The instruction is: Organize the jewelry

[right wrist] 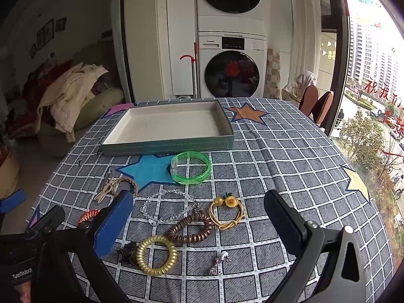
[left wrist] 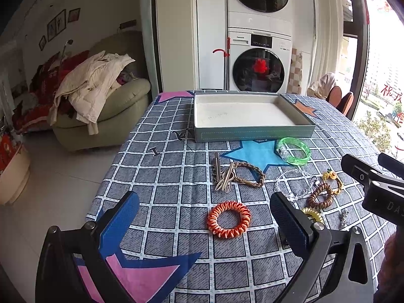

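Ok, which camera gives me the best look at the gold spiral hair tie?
Right wrist: the gold spiral hair tie lies whole and close between the open fingers. In the left wrist view it is mostly hidden behind a fingertip.

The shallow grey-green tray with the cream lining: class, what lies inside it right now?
Nothing shows inside the shallow grey-green tray: its cream floor is bare in both views. The near wall hides a thin strip of floor. All the jewellery, such as the green translucent bangle, lies outside on the checked tablecloth.

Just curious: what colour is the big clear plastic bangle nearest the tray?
Bright translucent green bangle, clearest in the right wrist view.
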